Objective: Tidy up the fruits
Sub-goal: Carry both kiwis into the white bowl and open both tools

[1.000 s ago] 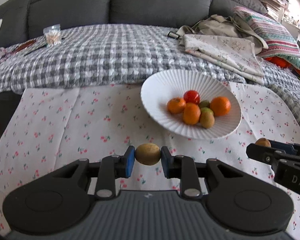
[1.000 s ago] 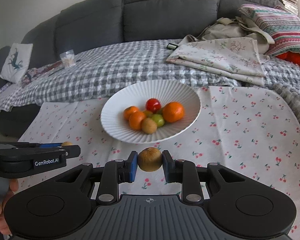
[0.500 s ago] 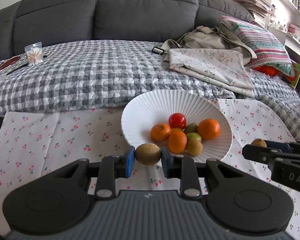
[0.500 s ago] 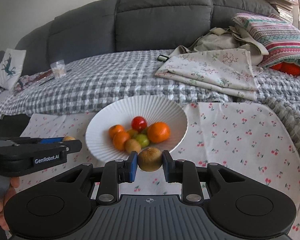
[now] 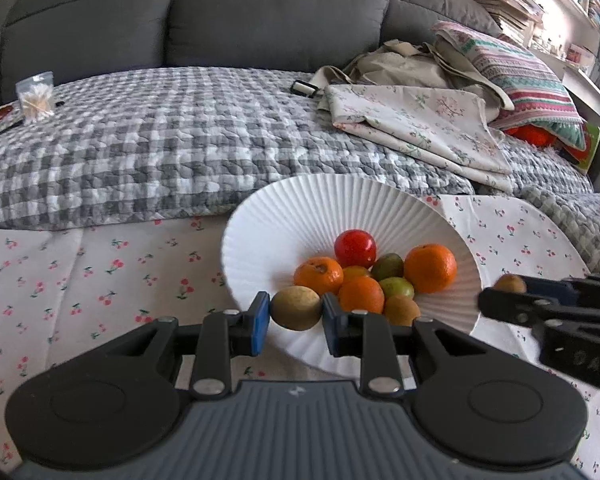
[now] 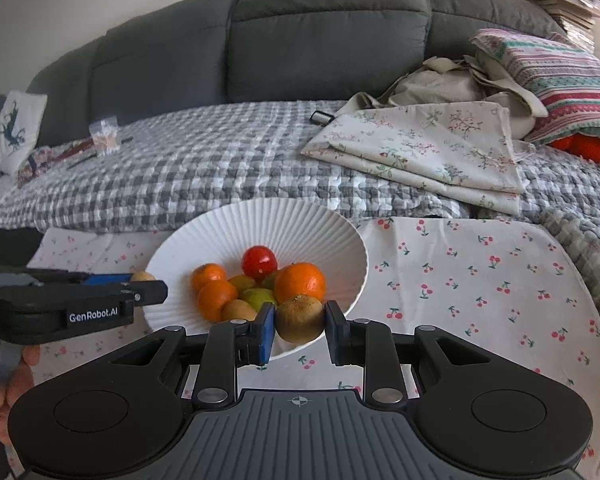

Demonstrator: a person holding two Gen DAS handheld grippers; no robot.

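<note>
We grip 2 kiwis, 1 per claw: left claw (image 5: 296,307), right claw (image 6: 299,319). Bowl (image 5: 340,204) lies just ahead, both kiwis over its near rim.

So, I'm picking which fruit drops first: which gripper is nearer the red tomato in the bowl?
Roughly equal, I can't tell. The left gripper and right gripper each hold a kiwi over the bowl's near rim, short of the tomato.
</note>
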